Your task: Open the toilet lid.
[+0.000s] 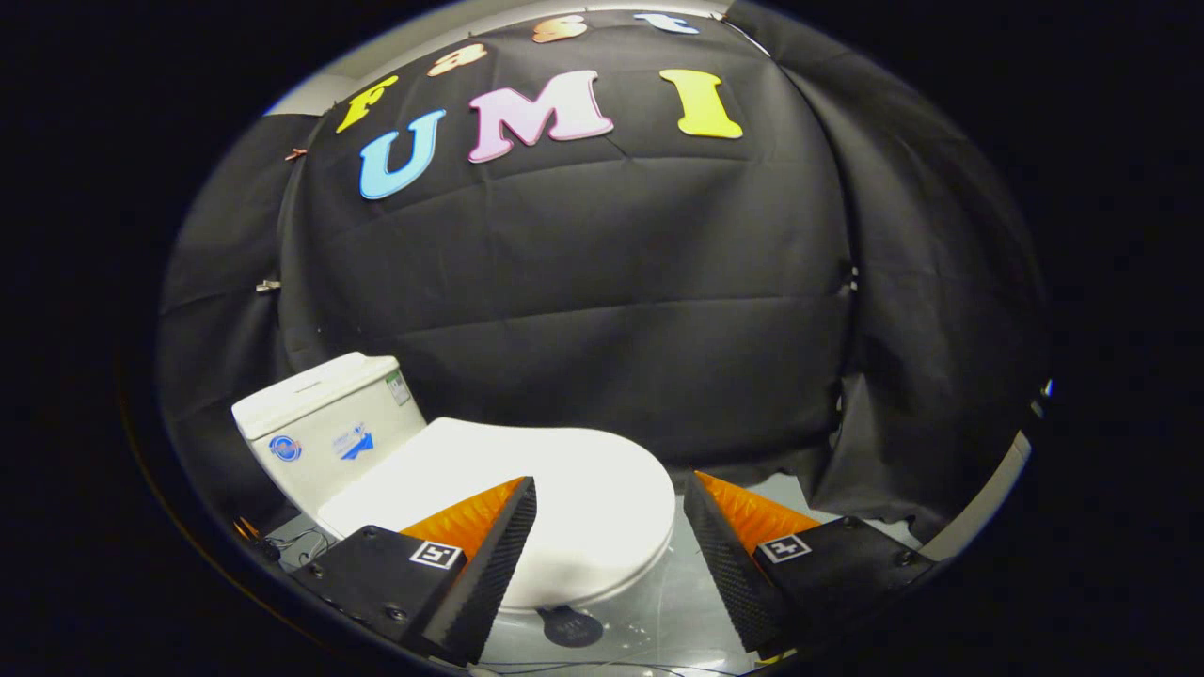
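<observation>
Below the spread, empty fingers [609, 527] sits the white toilet lid [527, 498], closed flat on the bowl, its rounded front edge lying between them and the tank [324, 428] beyond it to the left. It looks like stiff, smooth, fairly light plastic, hinged at the tank; the front rim seems the best place to hook and lift.

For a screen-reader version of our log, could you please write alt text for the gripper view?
A white toilet with its lid closed lies just ahead of the open gripper, whose fingers hold nothing. The lid's front edge sits between the fingers; the tank stands behind it, against the black cloth wall.
</observation>
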`<state>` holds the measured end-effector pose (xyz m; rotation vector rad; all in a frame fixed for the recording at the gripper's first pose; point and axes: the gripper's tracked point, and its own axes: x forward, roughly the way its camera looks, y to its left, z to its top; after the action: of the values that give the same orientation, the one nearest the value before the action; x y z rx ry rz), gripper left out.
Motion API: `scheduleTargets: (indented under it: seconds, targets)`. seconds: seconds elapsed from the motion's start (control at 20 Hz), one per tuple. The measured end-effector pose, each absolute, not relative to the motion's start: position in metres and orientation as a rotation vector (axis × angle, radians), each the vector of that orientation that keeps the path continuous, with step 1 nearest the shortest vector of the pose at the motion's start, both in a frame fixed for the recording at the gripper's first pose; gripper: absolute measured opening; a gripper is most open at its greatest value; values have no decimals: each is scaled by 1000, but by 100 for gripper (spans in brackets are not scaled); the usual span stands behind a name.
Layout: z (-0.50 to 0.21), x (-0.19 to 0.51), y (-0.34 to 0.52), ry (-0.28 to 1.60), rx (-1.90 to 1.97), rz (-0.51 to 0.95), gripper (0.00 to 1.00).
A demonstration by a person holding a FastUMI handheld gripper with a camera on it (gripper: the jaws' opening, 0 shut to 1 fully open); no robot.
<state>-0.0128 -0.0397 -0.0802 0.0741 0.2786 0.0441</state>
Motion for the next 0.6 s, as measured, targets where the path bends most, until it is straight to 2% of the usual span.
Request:
scheduleTargets:
  seconds: [0.6]
  targets:
    - [-192, -65, -37, 693, 495, 60, 96]
